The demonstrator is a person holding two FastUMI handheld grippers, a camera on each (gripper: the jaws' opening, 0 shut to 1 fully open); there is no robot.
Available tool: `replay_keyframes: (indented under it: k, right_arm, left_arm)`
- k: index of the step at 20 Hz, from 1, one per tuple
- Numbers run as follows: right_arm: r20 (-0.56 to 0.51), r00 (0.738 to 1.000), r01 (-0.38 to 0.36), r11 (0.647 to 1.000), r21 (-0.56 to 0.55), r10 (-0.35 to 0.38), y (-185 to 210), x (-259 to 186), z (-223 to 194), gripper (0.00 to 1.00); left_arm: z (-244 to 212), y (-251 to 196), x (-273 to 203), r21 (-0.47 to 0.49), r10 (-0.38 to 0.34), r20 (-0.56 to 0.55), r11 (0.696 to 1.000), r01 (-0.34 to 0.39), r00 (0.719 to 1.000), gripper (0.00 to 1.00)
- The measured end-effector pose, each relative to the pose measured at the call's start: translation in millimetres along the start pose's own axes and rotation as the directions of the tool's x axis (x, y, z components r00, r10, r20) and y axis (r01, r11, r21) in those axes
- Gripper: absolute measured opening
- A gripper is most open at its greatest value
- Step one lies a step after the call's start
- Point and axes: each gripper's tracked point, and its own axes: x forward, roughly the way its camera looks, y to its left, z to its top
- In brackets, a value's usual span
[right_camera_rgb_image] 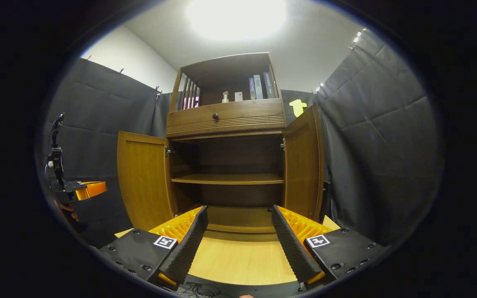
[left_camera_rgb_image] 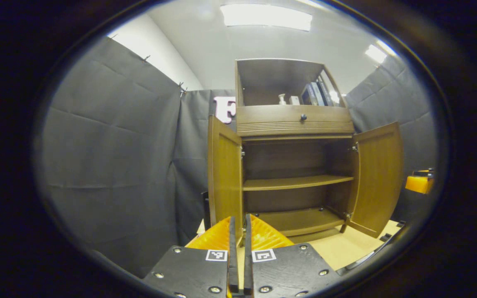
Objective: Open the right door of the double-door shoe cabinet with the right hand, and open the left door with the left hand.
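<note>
The wooden shoe cabinet stands ahead with both lower doors swung wide. Its left door and right door stand out from the frame, baring two shelves inside. My left gripper is shut with nothing between its fingers, a short way in front of the left door's edge. My right gripper is open and holds nothing, facing the cabinet's lower shelf from a distance. The left gripper also shows far left in the right gripper view, held by a hand.
A drawer with a dark knob sits above the doors. The upper open shelf holds books and a small bottle. A light wooden floor board lies in front. Black cloth walls close in on both sides.
</note>
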Motion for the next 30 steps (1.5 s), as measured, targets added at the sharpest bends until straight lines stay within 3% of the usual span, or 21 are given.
replay_keyframes:
  k: [2, 11, 12, 21, 26, 27, 30]
  right_arm:
    - [0.0, 1.0, 0.011, 1.0, -0.001, -0.011, -3.6, -9.1, -0.7, 0.92]
    - [-0.006, 0.999, 0.05, 0.999, 0.013, -0.05, -12.0, -33.2, -7.0, 0.92]
    - [-0.006, 0.999, 0.052, 0.999, 0.013, -0.052, -12.3, -33.9, -6.5, 0.98]
    - [-0.005, 0.998, 0.055, 0.998, 0.012, -0.055, -11.2, -35.9, -4.1, 0.92]
    - [-0.002, 0.998, 0.059, 0.998, 0.011, -0.059, -14.4, -37.3, -3.1, 0.92]
    - [-0.001, 0.998, 0.06, 0.998, 0.012, -0.06, -14.8, -37.6, -2.6, 0.92]
    - [0.002, 0.998, 0.06, 0.998, 0.017, -0.06, -14.5, -39.1, -2.0, 0.92]
  left_arm:
    - [0.6, -1.4, -0.2, 0.009, -0.011, 0.001, 1.0, 0.011, 1.0, 0.09]
    - [10.4, -0.8, -4.8, 0.02, -0.002, 0.025, 1.0, 0.001, 1.0, 0.09]
    - [11.4, -0.4, -4.9, 0.017, 0.0, 0.028, 1.0, 0.0, 1.0, 0.09]
    - [16.6, -1.3, -2.8, 0.018, -0.005, 0.045, 1.0, 0.004, 0.999, 0.09]
    - [18.3, -1.3, -2.8, 0.028, -0.006, 0.046, 1.0, 0.004, 0.999, 0.31]
    - [18.5, -0.4, -1.8, 0.031, -0.005, 0.046, 1.0, 0.003, 0.999, 0.31]
    - [20.2, -2.2, -3.8, 0.028, -0.009, 0.05, 1.0, 0.008, 0.999, 0.55]
